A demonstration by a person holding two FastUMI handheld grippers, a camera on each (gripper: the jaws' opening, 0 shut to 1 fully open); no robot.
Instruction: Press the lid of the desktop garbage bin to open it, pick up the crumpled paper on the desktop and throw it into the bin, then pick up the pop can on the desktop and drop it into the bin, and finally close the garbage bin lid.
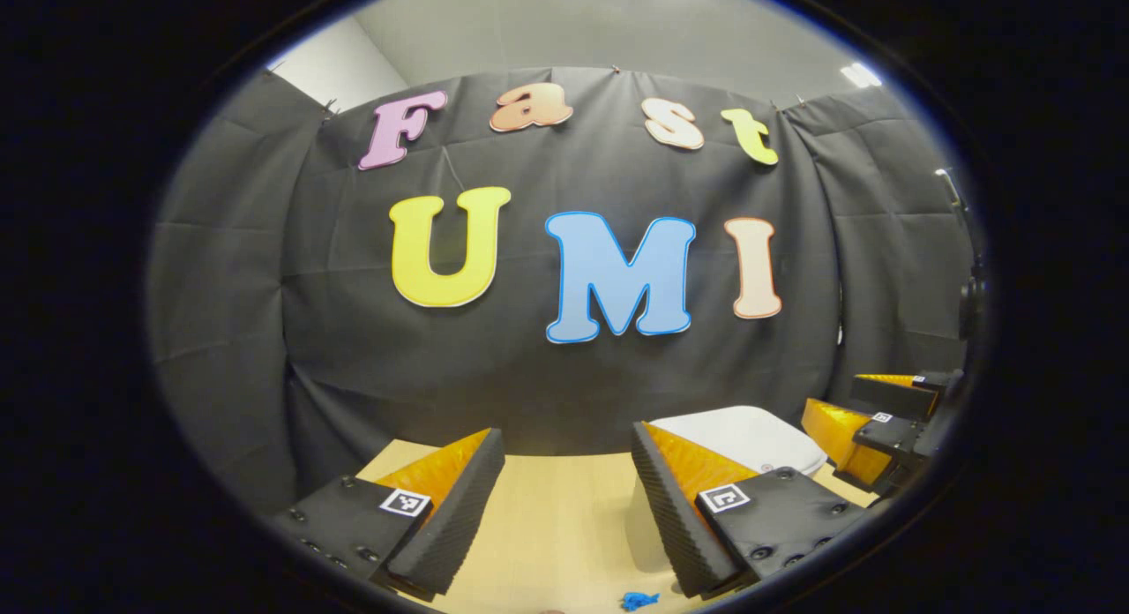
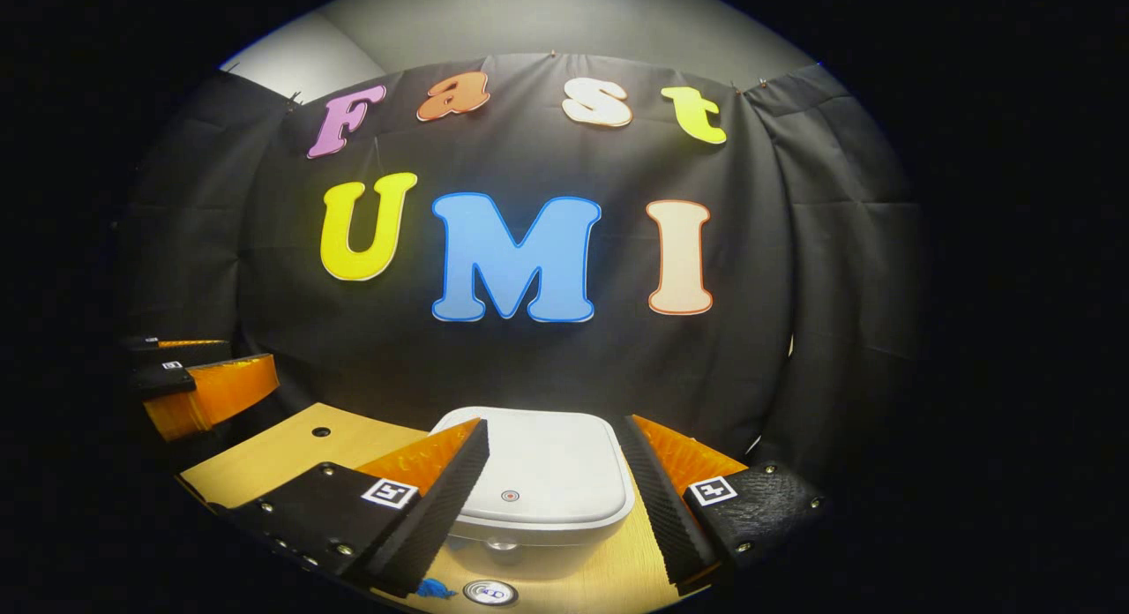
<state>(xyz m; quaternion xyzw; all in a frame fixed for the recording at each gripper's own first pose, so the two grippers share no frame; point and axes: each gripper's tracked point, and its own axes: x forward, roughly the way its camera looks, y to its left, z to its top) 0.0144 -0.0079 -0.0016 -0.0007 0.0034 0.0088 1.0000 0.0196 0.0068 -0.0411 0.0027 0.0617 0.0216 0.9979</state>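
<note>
Left gripper [image 1: 564, 508] released over bare table [image 1: 547, 526], right gripper [image 2: 556, 499] released above shut bin [image 2: 547, 482], can [image 2: 490, 592] and blue scrap [image 2: 434, 587] before bin.

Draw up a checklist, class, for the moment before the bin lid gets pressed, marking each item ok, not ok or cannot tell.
1. Lid shut, ready to press: ok.
2. Right gripper open, holding nothing: ok.
3. Right gripper lined up with the bin: ok, lid sits between its fingers.
4. Left gripper open, off to the side of the bin: ok.
5. Can in front of the bin: ok.
6. Paper located: cannot tell; a blue scrap lies on the desk.
</note>
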